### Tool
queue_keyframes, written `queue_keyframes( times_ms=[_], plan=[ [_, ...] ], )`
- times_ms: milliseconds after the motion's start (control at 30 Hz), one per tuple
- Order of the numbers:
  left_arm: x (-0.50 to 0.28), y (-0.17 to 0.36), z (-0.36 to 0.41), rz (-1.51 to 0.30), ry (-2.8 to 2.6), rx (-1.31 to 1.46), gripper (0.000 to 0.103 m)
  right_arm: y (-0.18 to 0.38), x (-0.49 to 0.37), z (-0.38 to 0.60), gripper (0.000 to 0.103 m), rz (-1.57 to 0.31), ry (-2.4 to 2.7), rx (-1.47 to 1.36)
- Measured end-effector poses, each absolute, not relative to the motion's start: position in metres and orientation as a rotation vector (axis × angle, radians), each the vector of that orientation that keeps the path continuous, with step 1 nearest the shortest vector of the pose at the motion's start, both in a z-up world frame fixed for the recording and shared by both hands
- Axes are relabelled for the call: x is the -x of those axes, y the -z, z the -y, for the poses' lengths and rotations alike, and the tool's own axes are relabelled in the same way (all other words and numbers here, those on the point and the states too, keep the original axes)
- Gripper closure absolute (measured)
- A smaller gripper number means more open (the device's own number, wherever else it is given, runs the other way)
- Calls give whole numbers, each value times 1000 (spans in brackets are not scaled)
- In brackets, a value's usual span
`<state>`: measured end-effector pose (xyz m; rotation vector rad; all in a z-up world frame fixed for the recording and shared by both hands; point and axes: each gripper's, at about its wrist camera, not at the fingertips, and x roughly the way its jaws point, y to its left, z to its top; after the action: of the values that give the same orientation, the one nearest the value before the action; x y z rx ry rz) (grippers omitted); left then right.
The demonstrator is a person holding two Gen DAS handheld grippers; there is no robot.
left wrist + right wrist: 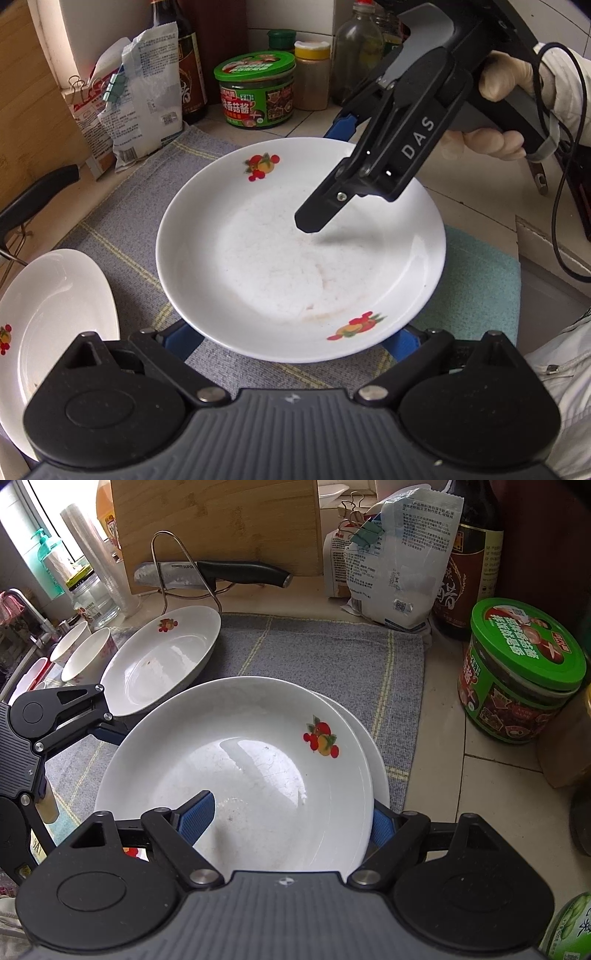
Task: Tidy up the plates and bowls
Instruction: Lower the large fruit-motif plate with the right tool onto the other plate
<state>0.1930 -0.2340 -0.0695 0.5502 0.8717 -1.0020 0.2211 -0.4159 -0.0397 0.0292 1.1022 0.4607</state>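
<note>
A white plate with fruit prints (295, 254) (243, 775) rests on another white plate (380, 771) on a grey cloth (325, 653). My right gripper (288, 819) stands open astride its near rim, one blue pad (195, 818) inside the plate, the other pad (382, 827) outside and below. My left gripper (291, 341) is open with its blue fingers (181, 341) under the plate's opposite rim. In the left wrist view the right gripper (325, 177) reaches over the plate's far side. A third white plate (162, 657) (48, 325) lies to the left.
Two white bowls (86, 653) stand left of the third plate. A knife (207, 574) on a wire stand and a wooden board (218, 524) are behind. Bags (391, 554), a dark bottle (472, 554) and a green-lidded jar (521, 672) crowd the right.
</note>
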Motion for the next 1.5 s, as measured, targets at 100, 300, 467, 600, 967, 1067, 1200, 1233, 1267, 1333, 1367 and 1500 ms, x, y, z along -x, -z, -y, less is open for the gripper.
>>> queue_keyframes(
  times_ms=[100,300,467,600,967,1067,1200,1233,1267,1333,1367,1500],
  plan=[
    [-196,70,235,-896,1004,-544,4,41,-222,414,14,-1107,-467,-24],
    [-196,73,238,-915,994,-569,4,44,-225,413,14,-1116,-476,-35],
    [-197,72,238,-928,1008,-587,5,45,-226,416,14,-1116,-477,-53],
    [-196,69,237,-928,1012,-592,5,44,-226,417,14,-1119,-477,-66],
    [-191,63,233,-914,1005,-577,5,44,-229,419,12,-1151,-448,-123],
    [-190,63,233,-913,1007,-575,5,44,-230,420,9,-1167,-441,-145],
    [-189,64,232,-917,1010,-570,5,43,-230,420,6,-1190,-423,-183],
    [-188,63,232,-918,1012,-569,5,43,-231,421,6,-1199,-415,-197],
    [-187,63,231,-918,1014,-569,5,42,-231,423,5,-1206,-408,-212],
    [-186,63,231,-914,1015,-571,5,41,-232,425,4,-1218,-399,-240],
    [-186,63,230,-913,1016,-570,5,41,-231,426,4,-1221,-393,-253],
    [-185,62,229,-910,1019,-568,5,40,-231,429,2,-1230,-377,-285]
  ],
)
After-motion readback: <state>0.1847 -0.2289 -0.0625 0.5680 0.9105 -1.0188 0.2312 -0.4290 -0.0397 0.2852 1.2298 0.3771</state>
